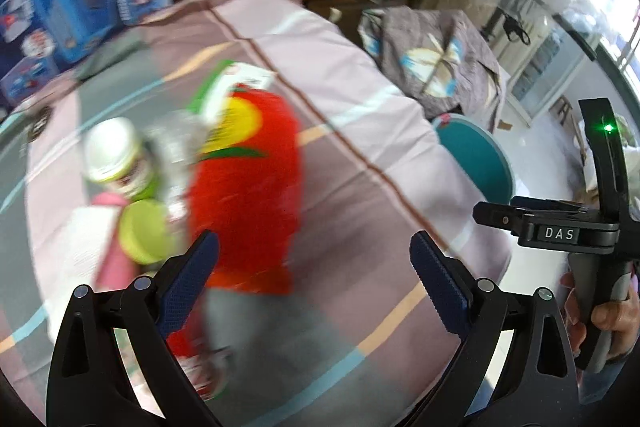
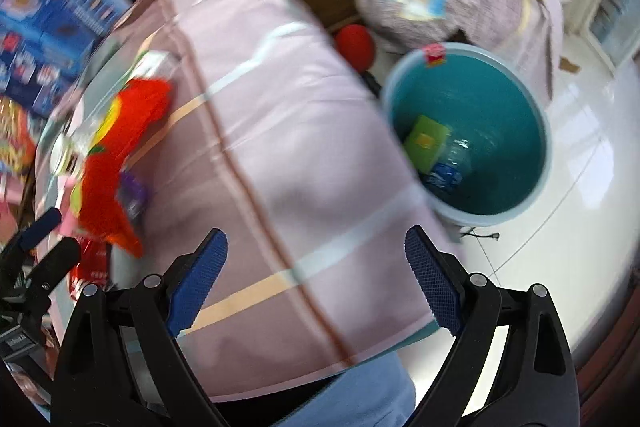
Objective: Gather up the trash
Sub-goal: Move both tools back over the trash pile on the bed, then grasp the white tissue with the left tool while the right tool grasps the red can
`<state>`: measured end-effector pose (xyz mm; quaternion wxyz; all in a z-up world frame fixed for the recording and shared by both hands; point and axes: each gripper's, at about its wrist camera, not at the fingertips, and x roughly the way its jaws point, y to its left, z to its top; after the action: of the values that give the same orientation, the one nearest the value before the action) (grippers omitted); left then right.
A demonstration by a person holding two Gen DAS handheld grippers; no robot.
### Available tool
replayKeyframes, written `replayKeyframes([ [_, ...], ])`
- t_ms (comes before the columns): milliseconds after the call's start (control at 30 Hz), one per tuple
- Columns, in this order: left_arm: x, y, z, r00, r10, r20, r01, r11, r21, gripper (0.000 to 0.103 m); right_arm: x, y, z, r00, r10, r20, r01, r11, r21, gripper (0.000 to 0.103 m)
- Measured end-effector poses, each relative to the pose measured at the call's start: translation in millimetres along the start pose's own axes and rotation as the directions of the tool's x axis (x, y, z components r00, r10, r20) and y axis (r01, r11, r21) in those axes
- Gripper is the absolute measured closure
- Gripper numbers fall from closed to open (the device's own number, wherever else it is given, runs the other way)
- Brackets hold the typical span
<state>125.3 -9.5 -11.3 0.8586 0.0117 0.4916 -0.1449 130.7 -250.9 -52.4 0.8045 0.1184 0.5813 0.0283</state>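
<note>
Both grippers are spread wide with nothing between their blue pads: the left gripper point(image 1: 314, 267) hangs over the trash pile, and the right gripper point(image 2: 316, 263) hangs over the striped pink cloth point(image 2: 280, 131) on the table. The trash still to pick up lies at about nine o'clock in the left view: a big red snack bag point(image 1: 248, 195), a small bottle with a white cap point(image 1: 114, 147) and a round green lid point(image 1: 142, 231), all touching or very close. The teal bin point(image 2: 532, 131) stands on the floor just beside the table edge, at about two o'clock in the right view, and already holds a green packet point(image 2: 426, 141) and a squashed clear bottle point(image 2: 450, 167). Here is what could go wrong. The pieces sit so close that a grab could catch two at once, or push the lid away so it rolls off. The red bag looks thin and slippery, so it may slide out. A drop near the bin's rim could land on the floor. The only writing that reads clearly is "DAS", on the right gripper's handle. The bag's words are probably there, but they are too blurry to read.
</note>
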Motion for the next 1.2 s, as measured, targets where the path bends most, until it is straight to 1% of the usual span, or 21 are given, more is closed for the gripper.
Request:
replayKeyframes([
  [200, -38.1, 64.4, -26.3, 0.997, 0.068, 0.041, -0.066, 0.996, -0.054, 0.006, 1.3, 71.9, -11.3, 1.0, 0.012, -0.027, -0.015, 0.992, -0.126, 0.016],
  [300, -55.5, 106.0, -41.0, 0.992, 0.109, 0.062, -0.103, 0.99, -0.1, 0.005, 4.9, 111.8, -16.2, 0.998, 0.03, -0.047, -0.038, 0.982, -0.184, 0.016],
  [333, -58.0, 114.0, -43.9, 0.991, 0.12, 0.064, -0.112, 0.987, -0.111, 0.005, 6.0, 121.7, -17.6, 0.998, 0.036, -0.052, -0.045, 0.979, -0.198, 0.016],
  [367, -60.9, 130.1, -49.6, 0.989, 0.135, 0.061, -0.126, 0.983, -0.136, 0.005, 7.8, 132.6, -18.8, 0.997, 0.042, -0.058, -0.054, 0.976, -0.212, 0.016],
  [533, -60.9, 176.2, -72.0, 0.991, 0.129, 0.027, -0.12, 0.967, -0.226, 0.005, 23.1, 186.0, -27.2, 0.988, 0.099, -0.121, -0.129, 0.954, -0.269, 0.016],
  [733, -62.5, 195.6, -89.9, 0.993, 0.118, 0.02, -0.11, 0.963, -0.248, 0.005, 48.2, 232.3, -38.6, 0.966, 0.14, -0.216, -0.203, 0.93, -0.305, 0.016],
  [833, -63.5, 201.6, -91.5, 0.994, 0.111, 0.022, -0.102, 0.963, -0.249, 0.005, 57.7, 247.1, -41.5, 0.959, 0.155, -0.237, -0.226, 0.923, -0.31, 0.016],
  [1067, -58.3, 209.5, -88.6, 0.994, 0.107, 0.008, -0.102, 0.965, -0.24, 0.005, 75.4, 255.9, -47.2, 0.949, 0.174, -0.263, -0.255, 0.916, -0.311, 0.017],
  [1100, -57.6, 209.5, -88.2, 0.994, 0.106, 0.005, -0.102, 0.966, -0.236, 0.005, 76.3, 255.7, -47.3, 0.947, 0.181, -0.264, -0.261, 0.914, -0.309, 0.018],
  [1167, -55.4, 209.2, -87.1, 0.995, 0.102, 0.0, -0.099, 0.969, -0.227, 0.005, 77.3, 255.7, -48.7, 0.939, 0.21, -0.272, -0.292, 0.905, -0.31, 0.027],
  [1200, -54.1, 208.1, -85.7, 0.996, 0.092, -0.001, -0.09, 0.971, -0.221, 0.005, 77.8, 255.6, -49.7, 0.935, 0.221, -0.277, -0.305, 0.899, -0.314, 0.042],
])
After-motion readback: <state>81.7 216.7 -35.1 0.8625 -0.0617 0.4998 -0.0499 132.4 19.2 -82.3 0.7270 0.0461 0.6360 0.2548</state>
